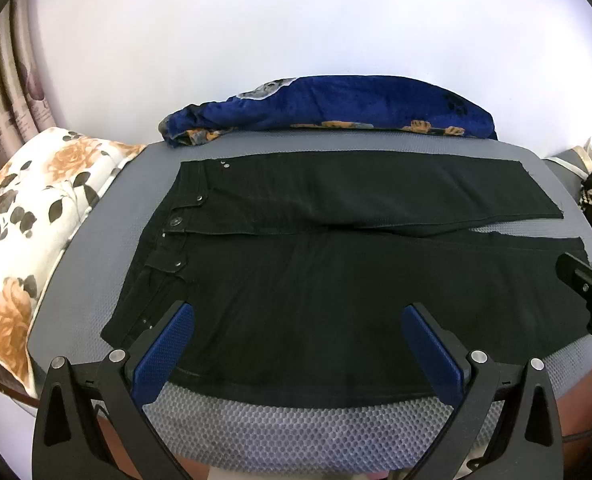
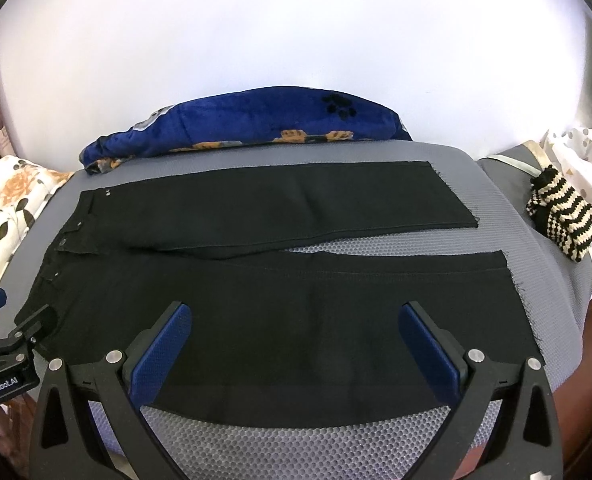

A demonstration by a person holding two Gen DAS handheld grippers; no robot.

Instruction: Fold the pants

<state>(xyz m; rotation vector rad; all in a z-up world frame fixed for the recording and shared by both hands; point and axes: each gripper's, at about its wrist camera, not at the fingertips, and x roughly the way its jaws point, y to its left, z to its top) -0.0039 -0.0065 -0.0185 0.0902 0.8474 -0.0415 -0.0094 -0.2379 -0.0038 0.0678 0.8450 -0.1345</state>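
Black pants (image 1: 316,264) (image 2: 280,296) lie flat on a grey mesh pad (image 1: 296,436) (image 2: 296,448), waistband to the left, both legs stretched to the right with a narrow gap between them. My left gripper (image 1: 296,322) hovers open over the near leg close to the waistband, nothing between its blue pads. My right gripper (image 2: 295,320) is open over the near leg further right, also holding nothing. Each gripper shows at the edge of the other's view.
A folded blue blanket (image 1: 324,106) (image 2: 248,120) lies along the pad's far edge against a white wall. A floral pillow (image 1: 36,216) sits to the left. A striped black-and-cream knit item (image 2: 562,216) rests to the right.
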